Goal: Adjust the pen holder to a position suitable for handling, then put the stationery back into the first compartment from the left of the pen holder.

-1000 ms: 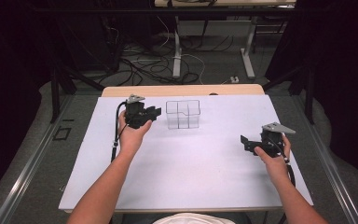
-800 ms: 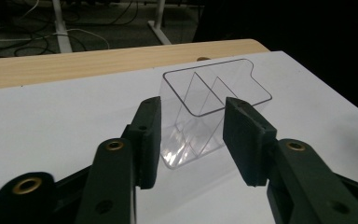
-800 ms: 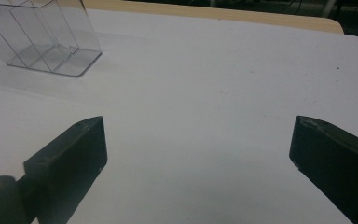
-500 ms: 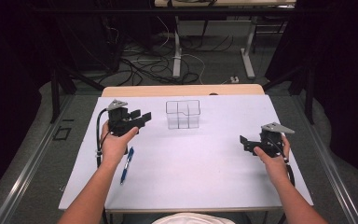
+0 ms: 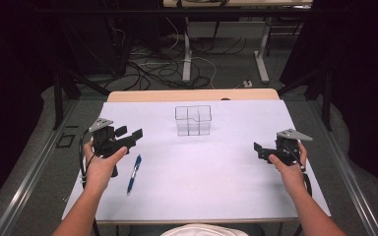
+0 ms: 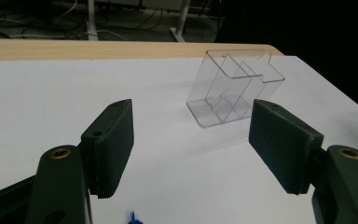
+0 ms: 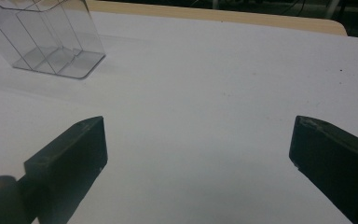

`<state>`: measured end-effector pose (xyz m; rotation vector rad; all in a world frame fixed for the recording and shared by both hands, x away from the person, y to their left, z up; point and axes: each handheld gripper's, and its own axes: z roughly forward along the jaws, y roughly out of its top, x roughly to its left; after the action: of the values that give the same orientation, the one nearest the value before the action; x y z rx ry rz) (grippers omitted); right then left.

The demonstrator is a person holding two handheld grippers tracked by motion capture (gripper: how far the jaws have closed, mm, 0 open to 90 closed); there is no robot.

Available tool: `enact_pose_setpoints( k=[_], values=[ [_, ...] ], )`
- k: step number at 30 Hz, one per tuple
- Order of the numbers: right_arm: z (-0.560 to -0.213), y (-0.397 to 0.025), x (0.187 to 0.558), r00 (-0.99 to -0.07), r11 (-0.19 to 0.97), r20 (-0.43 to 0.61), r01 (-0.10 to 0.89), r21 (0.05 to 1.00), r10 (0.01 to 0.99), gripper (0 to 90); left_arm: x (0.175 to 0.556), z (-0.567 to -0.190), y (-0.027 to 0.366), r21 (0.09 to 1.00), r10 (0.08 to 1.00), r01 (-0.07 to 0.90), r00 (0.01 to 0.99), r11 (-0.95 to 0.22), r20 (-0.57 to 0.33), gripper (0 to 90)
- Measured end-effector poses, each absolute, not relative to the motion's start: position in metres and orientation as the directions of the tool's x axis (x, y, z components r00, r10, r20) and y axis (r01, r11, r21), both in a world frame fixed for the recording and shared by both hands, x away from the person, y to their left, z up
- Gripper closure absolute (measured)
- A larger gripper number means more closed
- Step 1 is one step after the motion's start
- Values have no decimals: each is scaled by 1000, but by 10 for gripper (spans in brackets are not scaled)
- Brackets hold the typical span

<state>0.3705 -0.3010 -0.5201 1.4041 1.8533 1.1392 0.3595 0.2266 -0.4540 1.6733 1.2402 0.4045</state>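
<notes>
A clear divided holder (image 5: 193,119) is standing on the table (image 5: 226,172) toward its far middle. A pen (image 5: 134,174) is lying nearer the front left, just right of the left gripper (image 5: 130,136). The right gripper (image 5: 258,148) is sitting well apart at the right edge.

Dark room; cables (image 5: 152,69) strewn on grey floor (image 5: 226,73) behind table (image 5: 192,94).

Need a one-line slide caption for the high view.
Both open tools, left and right, hover over the white table; a blue pen lies near the left, a clear organizer stands centre-back.
</notes>
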Motion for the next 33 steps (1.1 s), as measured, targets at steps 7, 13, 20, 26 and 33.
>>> enact_pose_setpoints(
  k=[7,13,20,26,33],
  values=[
    [-521,-300,372,-318,104,64,484,869,946,40,346,-460,234,775,880,632,381,-22,-285,210],
    [-521,-300,371,-321,105,65,486,868,945,41,341,-466,236,748,887,660,380,-62,-261,44],
    [-520,-301,370,-322,108,62,485,868,945,42,336,-479,235,718,893,675,414,-170,-177,5],
    [-521,-301,370,-322,108,63,488,866,945,42,332,-487,230,679,905,691,415,-249,-91,8],
    [-522,-298,371,-329,118,59,492,862,942,42,333,-497,227,623,913,747,387,-231,-126,62]
  ],
)
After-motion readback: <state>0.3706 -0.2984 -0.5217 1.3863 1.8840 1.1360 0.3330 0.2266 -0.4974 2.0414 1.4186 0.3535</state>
